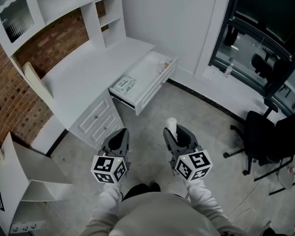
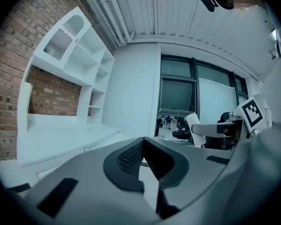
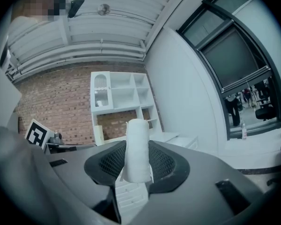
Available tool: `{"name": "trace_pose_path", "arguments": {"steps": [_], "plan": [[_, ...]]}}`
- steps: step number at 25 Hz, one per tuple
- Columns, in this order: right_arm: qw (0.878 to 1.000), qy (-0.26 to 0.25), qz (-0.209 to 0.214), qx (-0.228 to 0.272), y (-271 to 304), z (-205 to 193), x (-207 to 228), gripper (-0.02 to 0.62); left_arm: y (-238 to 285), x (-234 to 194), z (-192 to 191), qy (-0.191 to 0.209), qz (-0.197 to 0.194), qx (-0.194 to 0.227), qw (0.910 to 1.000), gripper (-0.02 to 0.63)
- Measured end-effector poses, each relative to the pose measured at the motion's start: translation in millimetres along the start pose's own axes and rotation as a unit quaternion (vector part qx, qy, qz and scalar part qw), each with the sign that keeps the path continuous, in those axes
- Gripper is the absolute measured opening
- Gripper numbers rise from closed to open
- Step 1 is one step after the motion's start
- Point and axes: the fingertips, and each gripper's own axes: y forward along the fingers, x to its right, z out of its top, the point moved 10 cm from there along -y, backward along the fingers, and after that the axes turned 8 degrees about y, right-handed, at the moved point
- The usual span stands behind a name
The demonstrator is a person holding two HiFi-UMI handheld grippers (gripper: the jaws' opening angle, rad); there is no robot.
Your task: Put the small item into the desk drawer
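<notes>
A small white roll (image 3: 137,146) stands upright between the jaws of my right gripper (image 3: 136,162), which is shut on it. The head view has the white roll (image 1: 171,124) sticking out of the right gripper (image 1: 176,132), held over the floor in front of the desk. My left gripper (image 1: 119,137) is beside it with the jaws together and nothing in them; in its own view the left gripper (image 2: 143,148) pads meet at the tip. The white desk's drawer (image 1: 155,85) is pulled open, ahead and left of both grippers.
A flat packet (image 1: 124,85) and a small pale object (image 1: 163,65) lie in the drawer. The white desk (image 1: 83,75) has a hutch against a brick wall. An open white cabinet (image 1: 29,176) stands at the left, black office chairs (image 1: 265,132) at the right.
</notes>
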Motion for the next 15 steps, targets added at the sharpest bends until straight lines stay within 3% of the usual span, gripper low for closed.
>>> {"name": "trace_pose_path", "arguments": {"steps": [9, 15], "plan": [[0.999, 0.014, -0.019, -0.039, 6.3, -5.2, 34.1, 0.164, 19.0, 12.1, -1.3, 0.028, 0.012, -0.011, 0.9995, 0.017], [0.998, 0.033, -0.023, -0.041, 30.7, -5.8, 48.7, 0.164, 43.6, -5.6, -4.3, 0.028, 0.016, -0.022, 0.9992, 0.017]]}}
